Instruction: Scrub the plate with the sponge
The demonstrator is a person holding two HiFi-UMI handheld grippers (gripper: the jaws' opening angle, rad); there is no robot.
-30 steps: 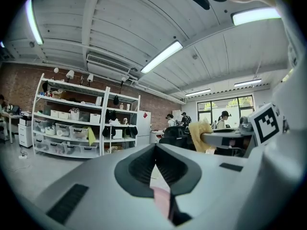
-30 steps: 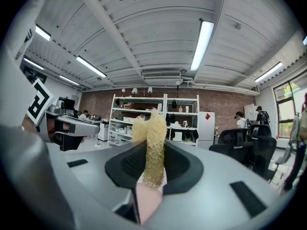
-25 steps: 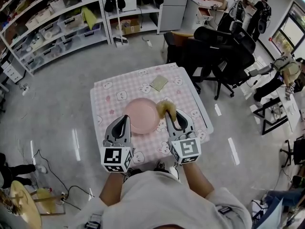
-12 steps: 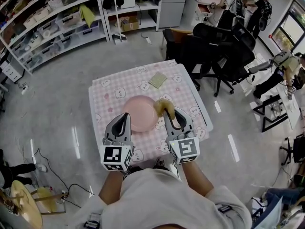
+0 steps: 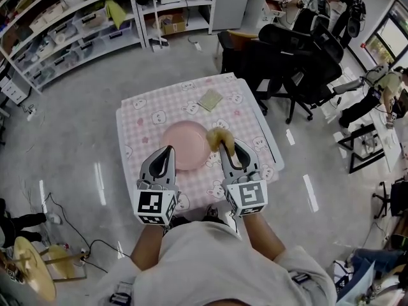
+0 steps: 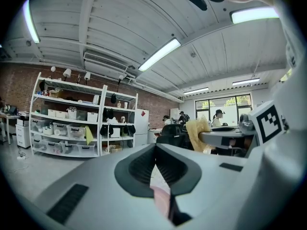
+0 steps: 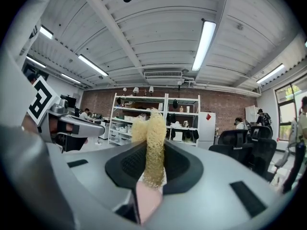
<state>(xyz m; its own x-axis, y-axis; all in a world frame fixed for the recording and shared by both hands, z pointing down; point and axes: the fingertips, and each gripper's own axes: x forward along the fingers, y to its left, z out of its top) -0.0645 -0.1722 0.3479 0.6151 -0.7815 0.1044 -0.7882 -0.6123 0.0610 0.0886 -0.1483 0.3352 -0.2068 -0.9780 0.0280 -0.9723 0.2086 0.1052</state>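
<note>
A round pink plate lies on the pink checked table. My right gripper hangs at the plate's right rim, shut on a yellow mesh sponge that sticks out past its tips. In the right gripper view the sponge stands pinched between the jaws of the right gripper. My left gripper hovers over the plate's near left edge. In its own view the left gripper has its pads meeting at the tips with nothing between them, and a sliver of the plate shows through the gap below.
A small beige square cloth lies at the table's far side. Black office chairs crowd the table's far right corner. Storage shelves line the back left, and people stand at the right by desks.
The head view has shifted a little, so the table sits slightly higher in frame. Both grippers keep about the same place relative to the plate, with the sponge still held.
</note>
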